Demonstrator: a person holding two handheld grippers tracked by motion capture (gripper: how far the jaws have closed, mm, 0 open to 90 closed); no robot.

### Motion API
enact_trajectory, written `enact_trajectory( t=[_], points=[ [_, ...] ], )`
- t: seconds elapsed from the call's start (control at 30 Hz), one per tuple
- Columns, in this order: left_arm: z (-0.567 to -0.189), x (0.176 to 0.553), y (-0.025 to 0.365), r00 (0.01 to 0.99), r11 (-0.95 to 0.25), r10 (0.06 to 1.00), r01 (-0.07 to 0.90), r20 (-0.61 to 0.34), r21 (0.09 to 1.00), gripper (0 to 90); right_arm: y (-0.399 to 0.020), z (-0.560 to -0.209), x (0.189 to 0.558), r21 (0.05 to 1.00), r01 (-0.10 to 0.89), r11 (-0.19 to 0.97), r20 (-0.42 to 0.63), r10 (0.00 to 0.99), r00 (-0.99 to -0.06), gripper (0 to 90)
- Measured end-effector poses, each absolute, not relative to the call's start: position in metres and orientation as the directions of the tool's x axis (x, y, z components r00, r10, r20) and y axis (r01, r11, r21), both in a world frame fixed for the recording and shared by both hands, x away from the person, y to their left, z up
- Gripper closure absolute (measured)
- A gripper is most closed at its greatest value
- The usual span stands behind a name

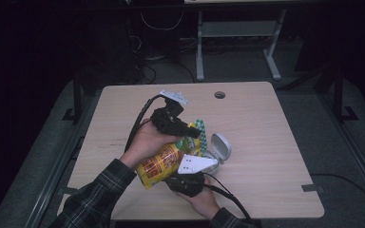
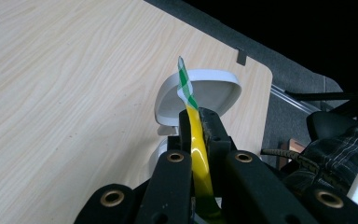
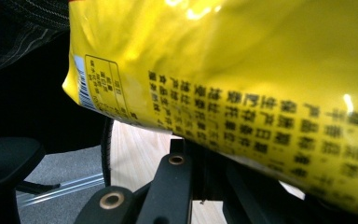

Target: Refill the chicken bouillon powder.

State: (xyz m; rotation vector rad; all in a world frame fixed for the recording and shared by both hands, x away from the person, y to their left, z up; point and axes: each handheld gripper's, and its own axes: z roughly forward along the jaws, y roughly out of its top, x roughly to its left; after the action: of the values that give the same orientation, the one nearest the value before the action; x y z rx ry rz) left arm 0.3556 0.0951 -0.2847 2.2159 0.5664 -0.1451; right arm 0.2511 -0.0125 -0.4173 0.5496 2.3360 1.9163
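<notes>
Pinching the green-and-white checked top edge of a yellow snack bag point(image 2: 196, 140), the left gripper point(image 2: 196, 122) has its two black jaws pressed together on the thin film, as the left gripper view shows from close behind. From the high view the same bag point(image 1: 160, 164) is lifted off the wooden table point(image 1: 266, 156), tilted with its printed orange-and-yellow body low toward the person and its checked top higher and farther away, where the left gripper point(image 1: 190, 131) holds it. The left hand point(image 1: 149, 140) wraps the gripper's body, a plaid sleeve point(image 1: 97, 197) behind it. The right gripper point(image 1: 184, 183) sits under the lower end of the bag, with its grey plate on top and the right hand point(image 1: 202, 199) beneath it. In the right gripper view the bag's yellow back with black print point(image 3: 242, 84) lies right across the jaws and hides their tips, so the frames do not show a grip there; the jaws appear drawn together. Just beyond the bag, a small white container with its hinged lid point(image 1: 221, 146) raised stands on the table; the left gripper view shows that lid point(image 2: 205, 95) close behind the bag's top edge.
</notes>
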Motion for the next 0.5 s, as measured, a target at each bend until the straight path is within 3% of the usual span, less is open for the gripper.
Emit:
enact_trajectory(
  t=[0.5],
  points=[
    [-0.2931,0.3592,0.0906,0.884,-0.571,0.354,0.462,-0.305,0.678,90.0,-0.0136,-0.4222,0.2502,0.957,0.241,0.161,0.181,0.316,-0.931,90.0]
  ],
)
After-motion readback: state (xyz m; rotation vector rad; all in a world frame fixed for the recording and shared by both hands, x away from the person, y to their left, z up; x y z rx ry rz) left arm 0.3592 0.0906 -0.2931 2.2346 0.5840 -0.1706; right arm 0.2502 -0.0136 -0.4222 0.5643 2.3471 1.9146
